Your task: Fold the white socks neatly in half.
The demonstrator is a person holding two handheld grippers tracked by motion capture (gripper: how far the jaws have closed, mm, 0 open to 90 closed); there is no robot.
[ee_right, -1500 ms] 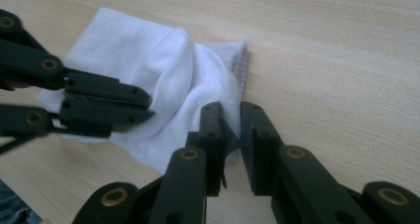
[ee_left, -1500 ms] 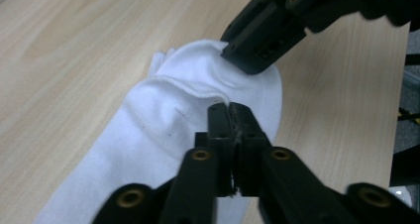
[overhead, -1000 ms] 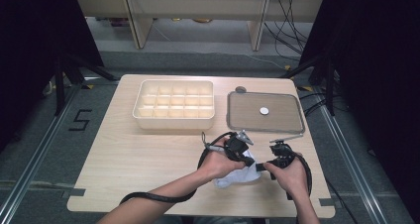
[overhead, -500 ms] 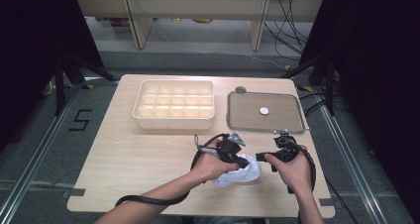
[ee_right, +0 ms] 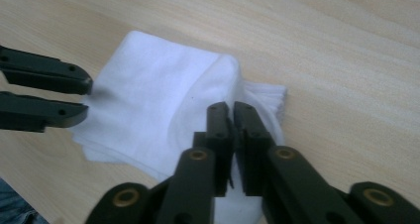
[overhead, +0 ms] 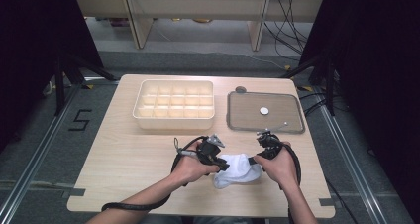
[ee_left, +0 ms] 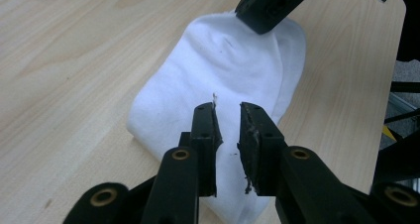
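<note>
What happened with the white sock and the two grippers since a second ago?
The right gripper closed its jaws, now shut at the white sock's edge. The left gripper has just opened slightly above the sock, gripping nothing. The hands moved apart. The divided box and tray stayed put.

Two bare forearms come up from the near edge of the table, no sleeves on either. Each hand carries a black gripper. The left gripper point(overhead: 221, 160) wears a grey three-cornered plate on top, and a thick black cable loops off it and trails back along the forearm to the near edge. The right gripper point(overhead: 253, 159) has its own black cable curving round the wrist. Up close, the left gripper point(ee_left: 228, 130) shows flat black jaws with small screw holes, worn pads and brass-coloured pivot rings; the right gripper point(ee_right: 233, 135) looks the same.
</note>
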